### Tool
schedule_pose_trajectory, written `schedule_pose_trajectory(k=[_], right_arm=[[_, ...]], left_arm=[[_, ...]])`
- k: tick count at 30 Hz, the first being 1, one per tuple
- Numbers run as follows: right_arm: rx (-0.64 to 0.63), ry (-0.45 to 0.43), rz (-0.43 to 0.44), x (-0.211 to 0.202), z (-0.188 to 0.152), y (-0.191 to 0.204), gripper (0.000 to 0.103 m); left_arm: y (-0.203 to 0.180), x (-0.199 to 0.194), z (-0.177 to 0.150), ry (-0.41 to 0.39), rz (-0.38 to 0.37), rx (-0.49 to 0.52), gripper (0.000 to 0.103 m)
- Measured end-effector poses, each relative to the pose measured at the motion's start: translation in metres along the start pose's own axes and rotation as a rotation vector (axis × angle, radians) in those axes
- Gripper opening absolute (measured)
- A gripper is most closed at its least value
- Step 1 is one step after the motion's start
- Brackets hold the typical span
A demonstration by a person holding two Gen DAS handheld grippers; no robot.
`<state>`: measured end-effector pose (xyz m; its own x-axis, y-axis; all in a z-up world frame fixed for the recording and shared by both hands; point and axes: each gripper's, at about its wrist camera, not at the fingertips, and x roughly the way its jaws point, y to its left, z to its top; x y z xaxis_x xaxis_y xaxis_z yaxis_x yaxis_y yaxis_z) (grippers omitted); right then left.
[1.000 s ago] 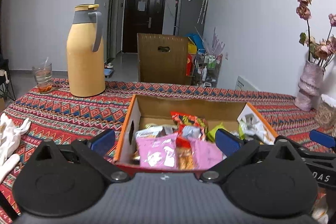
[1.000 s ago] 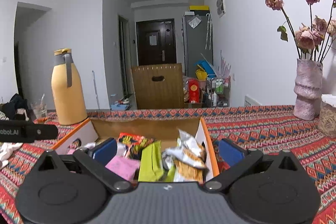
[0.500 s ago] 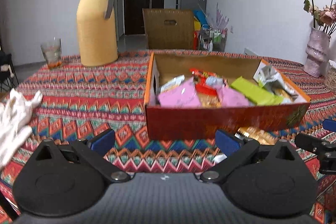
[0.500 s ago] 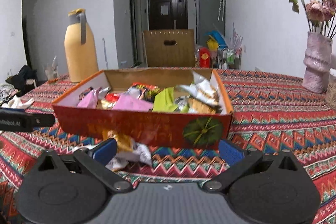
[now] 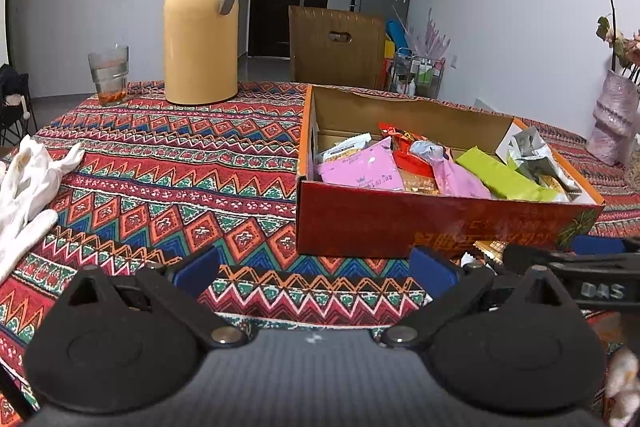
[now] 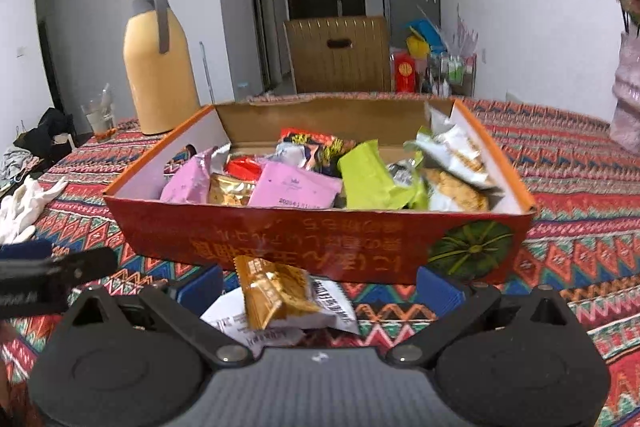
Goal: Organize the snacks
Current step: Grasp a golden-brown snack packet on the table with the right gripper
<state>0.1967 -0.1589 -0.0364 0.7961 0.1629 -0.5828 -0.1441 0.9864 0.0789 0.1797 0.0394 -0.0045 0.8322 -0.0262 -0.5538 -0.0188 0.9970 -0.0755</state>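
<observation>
A red cardboard box (image 5: 400, 223) (image 6: 280, 239) sits on the patterned tablecloth, filled with several snack packets: pink (image 6: 296, 189), green (image 6: 372, 183), red and white ones. Outside the box, a gold snack packet (image 6: 274, 291) lies on white packets (image 6: 332, 307) on the cloth, just before the box's near wall. My right gripper (image 6: 320, 283) is open and empty, with these loose packets between its fingers. My left gripper (image 5: 316, 271) is open and empty, low over the cloth at the box's near left corner. The right gripper's arm shows in the left wrist view (image 5: 580, 267).
A yellow thermos jug (image 5: 200, 23) and a glass (image 5: 109, 75) stand at the back left. White gloves (image 5: 28, 183) lie at the left edge. A pink vase with dried flowers (image 5: 614, 119) stands at the right. A brown box stands on the floor beyond the table.
Both grippers have pulled back and dropped from above the box to low in front of its near wall. The loose packets outside the box have come into view between the right fingers.
</observation>
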Motion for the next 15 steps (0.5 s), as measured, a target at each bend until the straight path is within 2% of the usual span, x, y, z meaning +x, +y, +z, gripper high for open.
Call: schedule_pose_trajectory(k=[9, 15], right_arm=[[0.145, 0.072, 0.062, 0.028, -0.001, -0.010, 0.079], [0.189, 0.091, 0.076, 0.032, -0.005, -0.020, 0.051]], left_arm=[[0.006, -0.002, 0.002, 0.005, -0.015, -0.039, 0.103], [0.007, -0.001, 0.001, 0.010, -0.015, -0.041, 0.103]])
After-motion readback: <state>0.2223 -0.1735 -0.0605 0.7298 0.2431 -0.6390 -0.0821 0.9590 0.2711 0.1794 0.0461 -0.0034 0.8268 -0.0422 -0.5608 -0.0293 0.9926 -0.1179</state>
